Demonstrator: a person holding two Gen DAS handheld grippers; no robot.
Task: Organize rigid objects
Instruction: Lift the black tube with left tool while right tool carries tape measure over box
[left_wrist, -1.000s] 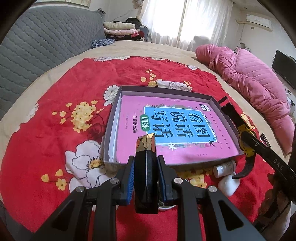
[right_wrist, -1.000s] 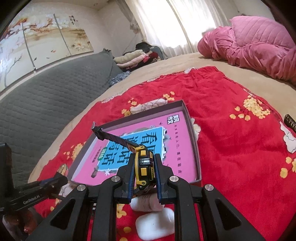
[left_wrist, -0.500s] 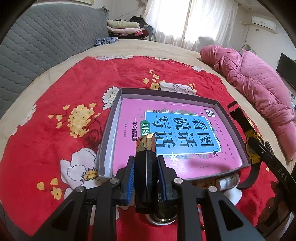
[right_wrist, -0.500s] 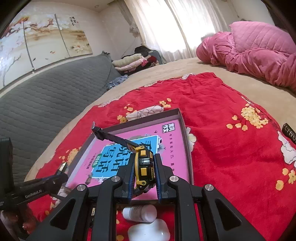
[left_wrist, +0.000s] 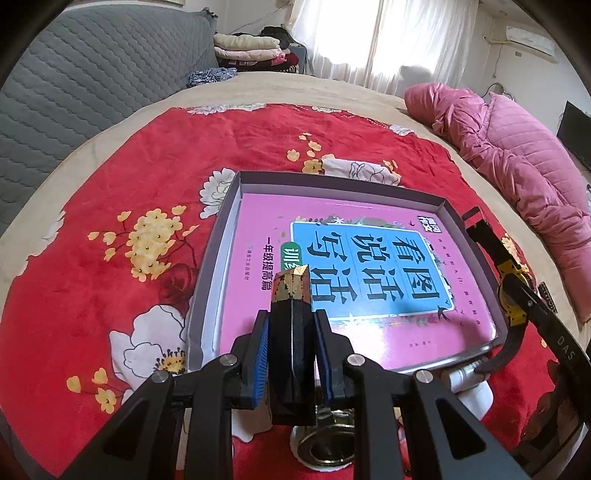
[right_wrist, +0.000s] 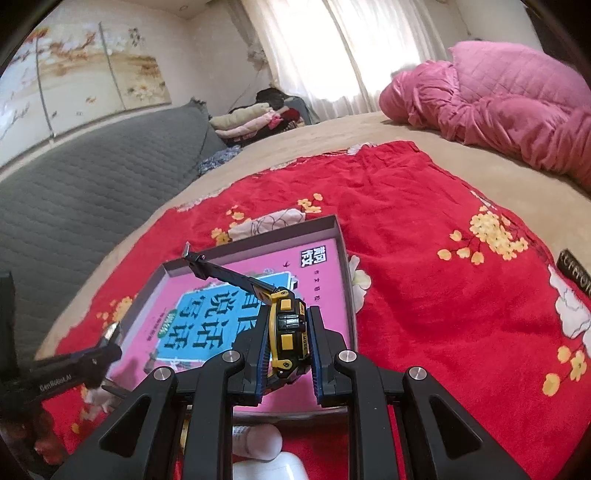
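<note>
Left gripper (left_wrist: 291, 354) is clamped on a dark faceted bar with a gold-patterned tip (left_wrist: 291, 332), held upright between the blue pads over the near edge of the shallow grey tray (left_wrist: 436, 199). The bar looks rigid, smooth and glossy, so likely a bit slippery; the mid-body pinch across its flat sides looks sound, and it seems light enough not to sag. The tray sits on the red floral blanket (left_wrist: 110, 192) on the bed, with a pink book with blue title panel (left_wrist: 369, 258) lying flat inside and filling most of the floor. Just below the tray's near edge: a round metal tin (left_wrist: 325, 446), a small white bottle (left_wrist: 461, 376) and a white case (right_wrist: 269, 469), all still on the blanket outside the tray. Right gripper (right_wrist: 288, 343) is closed on a yellow-and-black watch (right_wrist: 286, 332), pinched across the case with one strap (right_wrist: 225, 275) sticking out forward over the book and the other hanging under the jaws. The case is hard and gives good purchase, but the straps look flexible and may catch on the tray wall when lowered. Both held items probably go onto the book; lay them down gently, since the glossy cover may let the bar slide. Pink quilted bedding (right_wrist: 498, 103) lies well apart at far right.
</note>
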